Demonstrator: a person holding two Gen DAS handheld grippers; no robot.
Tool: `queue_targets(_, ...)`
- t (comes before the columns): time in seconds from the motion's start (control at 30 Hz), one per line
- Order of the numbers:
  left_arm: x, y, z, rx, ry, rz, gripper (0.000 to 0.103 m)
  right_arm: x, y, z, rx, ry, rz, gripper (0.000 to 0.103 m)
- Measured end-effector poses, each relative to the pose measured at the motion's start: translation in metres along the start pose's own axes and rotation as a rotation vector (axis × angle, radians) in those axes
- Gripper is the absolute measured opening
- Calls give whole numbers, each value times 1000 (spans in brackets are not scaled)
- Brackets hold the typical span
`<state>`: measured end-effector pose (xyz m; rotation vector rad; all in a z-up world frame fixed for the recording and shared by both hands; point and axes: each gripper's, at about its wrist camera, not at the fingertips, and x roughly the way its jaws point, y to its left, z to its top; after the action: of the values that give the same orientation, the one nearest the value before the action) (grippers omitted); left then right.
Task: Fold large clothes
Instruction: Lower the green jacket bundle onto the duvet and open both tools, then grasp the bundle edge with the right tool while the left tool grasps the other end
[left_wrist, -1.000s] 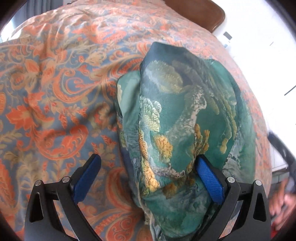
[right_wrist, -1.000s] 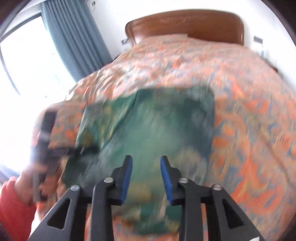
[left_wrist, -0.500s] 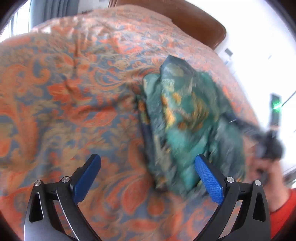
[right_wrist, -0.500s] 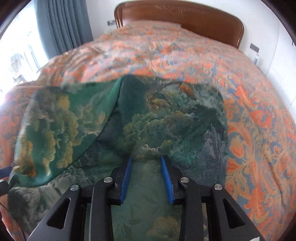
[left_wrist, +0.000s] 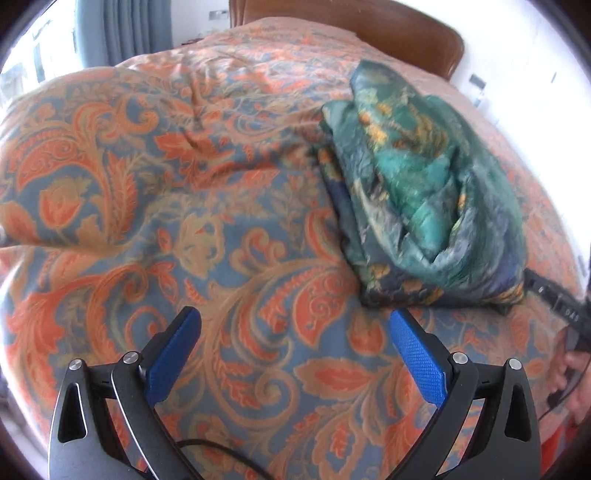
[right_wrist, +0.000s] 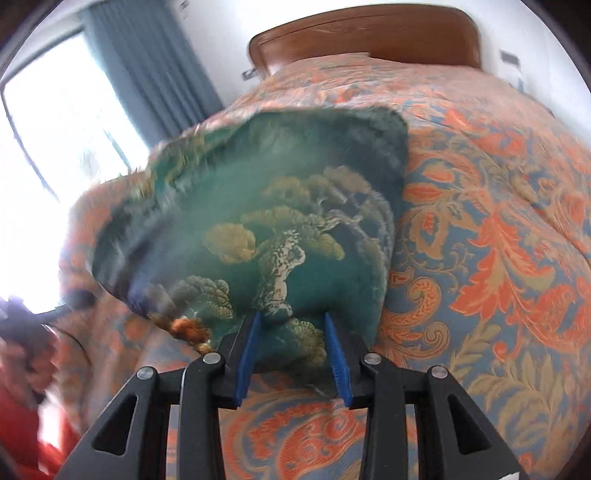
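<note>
Bed (left_wrist: 155, 206): I see it filling both views; quilted cover in orange and tan paisley on slate blue, soft and puckered. Its edges are cut off by the lens rim.
Headboard (right_wrist: 369, 37): brown wood, curved top, only the upper band shows above the cover.
Curtain (right_wrist: 147, 74): grey-blue, pleated, beside a blown-out window; nothing readable in the glare.
Garment (left_wrist: 424, 206): large green satin-like piece with gold and grey pine-tree print, lying folded into a thick wedge on the bed's right half. In the left wrist view its long axis runs from near edge toward the headboard, layered fold edges facing me. Far side hidden behind its own bulk; left part smeared in the right wrist view.
Right hand-held gripper (right_wrist: 291, 317): blue ribbed pads clamped on the garment's near edge, fabric bunched between them. In the left wrist view I make out only a dark blurred bar of it.
Left hand-held gripper (left_wrist: 291, 325): pads wide apart, holding nothing, over bare cover just short of the garment.
Person: red sleeve and a blurred hand at the frame edges; details unclear.
</note>
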<state>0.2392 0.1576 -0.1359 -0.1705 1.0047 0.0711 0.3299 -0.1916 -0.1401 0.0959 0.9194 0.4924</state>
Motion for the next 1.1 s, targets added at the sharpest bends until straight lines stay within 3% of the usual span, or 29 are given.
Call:
queue_targets(0.13, -14, -7, -12, 48, -53, 58, 102, -7, 1, 5, 32, -2, -19, 37)
queue_targets(0.23, -19, -7, -16, 52, -102, 77, 101, -32, 9, -5, 5, -44, -78, 51)
queue_targets(0.37, -27, -5, -22, 47, -160, -10, 101, -64, 12, -28, -12, -101, -138, 58)
queue_targets(0.5, -21, -4, -19, 54, -61, -83, 102, -96, 10, -61, -3, -124, -202, 66)
queue_targets(0.6, -26, 4, -13, 1, -61, -120, 102, -110, 3, -73, 38, -118, -290, 69)
queue_targets(0.63, -31, 4, -12, 3, -84, -114, 102, -112, 0, -74, 53, -113, -320, 69)
queue_targets(0.73, -52, -2, -7, 33, -184, 3, 102, -123, -7, -77, 81, -108, -391, 70)
queue_targets(0.8, -63, -8, -5, 46, -223, 26, 102, -131, -10, -79, 91, -126, -416, 73)
queue_targets(1.1, -75, -26, 3, 144, -271, 136, 102, -126, -12, -81, 126, -98, -478, 74)
